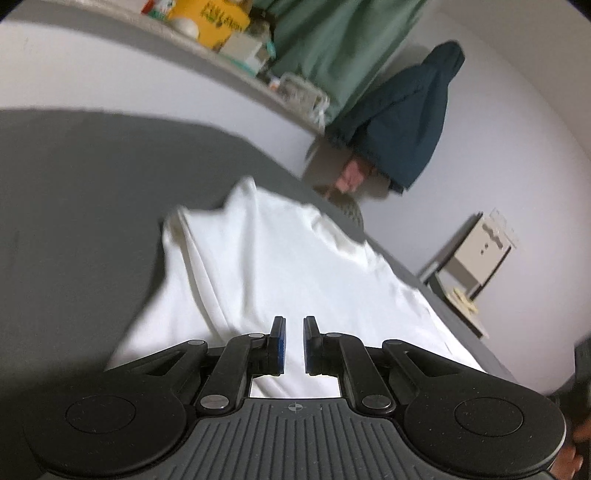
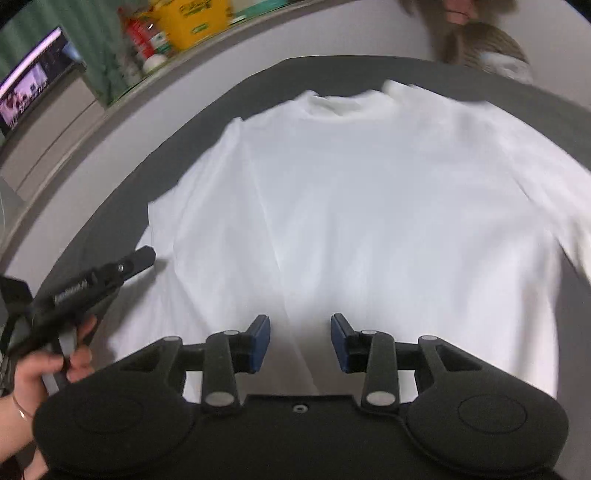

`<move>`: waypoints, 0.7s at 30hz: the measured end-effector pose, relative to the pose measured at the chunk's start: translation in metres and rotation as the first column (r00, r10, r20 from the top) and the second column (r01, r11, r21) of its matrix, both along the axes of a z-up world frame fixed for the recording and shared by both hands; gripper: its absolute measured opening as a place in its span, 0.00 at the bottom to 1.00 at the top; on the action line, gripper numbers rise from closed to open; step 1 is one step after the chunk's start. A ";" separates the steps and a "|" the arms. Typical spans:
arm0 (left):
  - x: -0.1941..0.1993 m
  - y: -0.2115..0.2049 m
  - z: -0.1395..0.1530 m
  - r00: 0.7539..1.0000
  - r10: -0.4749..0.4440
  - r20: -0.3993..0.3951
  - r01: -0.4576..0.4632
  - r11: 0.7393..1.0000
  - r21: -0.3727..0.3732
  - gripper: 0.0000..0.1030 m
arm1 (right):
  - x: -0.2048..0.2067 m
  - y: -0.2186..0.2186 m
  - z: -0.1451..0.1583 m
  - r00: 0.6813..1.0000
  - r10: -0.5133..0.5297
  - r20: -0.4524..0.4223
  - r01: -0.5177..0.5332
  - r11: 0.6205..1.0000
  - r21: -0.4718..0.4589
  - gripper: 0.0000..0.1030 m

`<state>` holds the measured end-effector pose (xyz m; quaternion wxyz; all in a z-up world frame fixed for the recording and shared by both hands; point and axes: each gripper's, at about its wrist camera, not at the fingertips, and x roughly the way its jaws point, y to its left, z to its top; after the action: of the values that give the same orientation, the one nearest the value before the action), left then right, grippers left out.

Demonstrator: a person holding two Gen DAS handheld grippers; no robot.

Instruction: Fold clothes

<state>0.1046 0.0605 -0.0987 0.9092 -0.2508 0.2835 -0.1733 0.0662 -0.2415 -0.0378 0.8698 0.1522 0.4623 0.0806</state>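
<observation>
A white shirt [image 1: 280, 266] [image 2: 369, 206] lies spread on the dark grey table top [image 1: 74, 203] [image 2: 122, 206], its collar at the far side. My left gripper [image 1: 294, 321] hovers low over the shirt's near part with its jaws almost together and nothing visible between the blue pads. From the right wrist view the left gripper [image 2: 146, 254] shows at the shirt's left edge, held by a hand [image 2: 37, 369]. My right gripper [image 2: 300, 319] is open above the shirt's lower middle, holding nothing.
A ledge behind the table carries a yellow box [image 1: 218, 22] [image 2: 188, 18] and small items. Green curtain [image 1: 332, 48], a hanging dark blue jacket [image 1: 406, 118], another person's hand [image 1: 351, 177], a lit screen [image 2: 29, 92] and a white unit [image 1: 476, 254] surround the table.
</observation>
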 end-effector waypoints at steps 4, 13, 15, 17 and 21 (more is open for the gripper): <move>-0.042 -0.017 0.005 0.995 0.076 -0.062 -0.074 0.996 0.041 0.07 | -0.040 -0.029 -0.004 0.992 -0.102 -0.068 0.105 0.994 0.043 0.35; -0.148 -0.058 -0.004 0.978 -0.031 -0.207 0.019 0.998 -0.060 0.08 | -0.066 -0.056 -0.021 0.974 0.093 -0.208 -0.058 0.984 0.171 0.35; -0.150 -0.067 -0.008 0.965 -0.076 -0.251 0.059 0.995 -0.076 0.08 | -0.078 -0.051 -0.015 0.964 0.184 -0.193 -0.149 0.972 0.181 0.35; -0.152 -0.073 -0.012 0.957 -0.090 -0.277 0.067 0.993 -0.093 0.08 | -0.102 -0.048 0.002 0.942 0.330 -0.060 -0.300 0.908 0.293 0.36; -0.157 -0.083 -0.021 0.950 -0.098 -0.298 0.065 0.991 -0.120 0.08 | -0.126 -0.057 0.029 0.918 0.372 0.140 -0.397 0.847 0.353 0.58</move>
<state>-0.0527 -0.0220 -0.1194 0.8320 -0.3114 0.4199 -0.1856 -0.0593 -0.2984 -0.0087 0.8055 0.2170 0.4303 0.3448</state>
